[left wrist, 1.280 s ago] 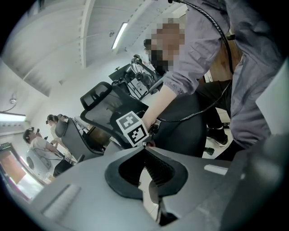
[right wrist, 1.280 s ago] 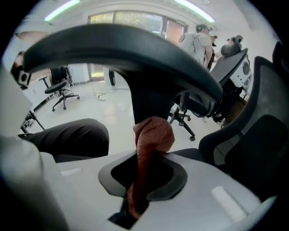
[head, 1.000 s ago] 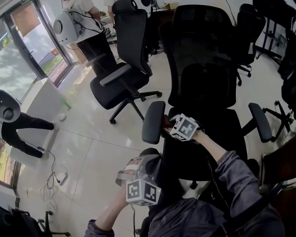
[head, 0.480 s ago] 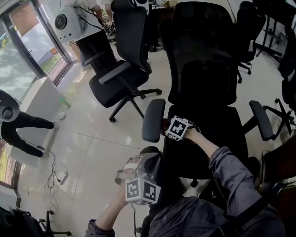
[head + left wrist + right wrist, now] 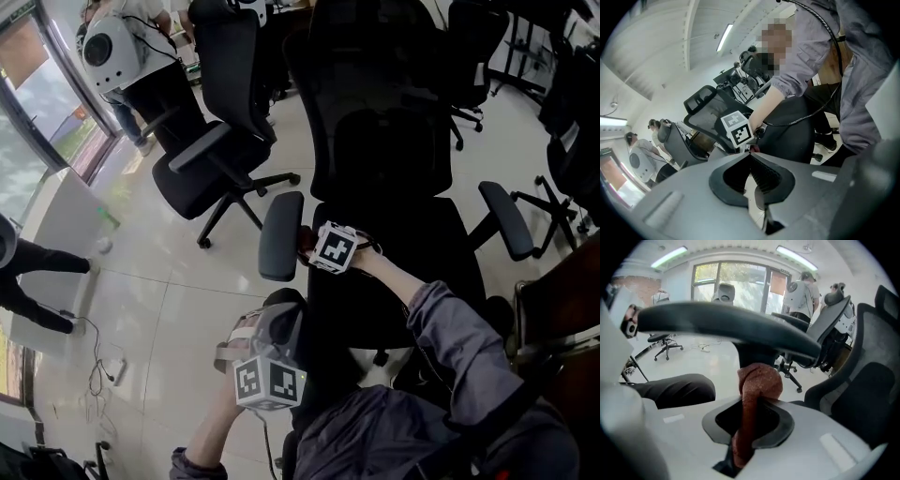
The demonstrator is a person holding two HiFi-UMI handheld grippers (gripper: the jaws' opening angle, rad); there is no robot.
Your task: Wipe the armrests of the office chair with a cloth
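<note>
**Inspector:** Right gripper, condition?

**Assistant:** The right gripper (image 5: 751, 416) has its jaws pinching a reddish-brown cloth (image 5: 757, 383). The cloth stands up between them as a narrow fold and ends in a bunched knob beyond the tips.

**Inspector:** Where is the cloth in relation to the chair?

**Assistant:** The bunched end sits directly under the dark grey padded armrest (image 5: 726, 326), where the pad meets its support, and appears to touch there. In the head view the right gripper (image 5: 309, 244) lies at the inner, seat-side edge of that armrest (image 5: 281, 234). Only a sliver of the cloth (image 5: 304, 240) shows. This armrest is on the person's left side of the black mesh-backed office chair (image 5: 384, 131). The opposite armrest (image 5: 503, 220) is well apart from both grippers.

**Inspector:** Left gripper?

**Assistant:** The left gripper (image 5: 752, 164) has its ridged jaws pressed together with nothing between them. In the head view the left gripper (image 5: 274, 323) is held low, near the front corner of the seat. It is apart from the armrest and touches nothing. It points towards the right gripper's marker cube.

**Inspector:** Surroundings?

**Assistant:** A second black office chair (image 5: 211, 159) stands on the pale tiled floor (image 5: 169, 281) to the left. A standing person (image 5: 122, 47) is behind it.
</note>
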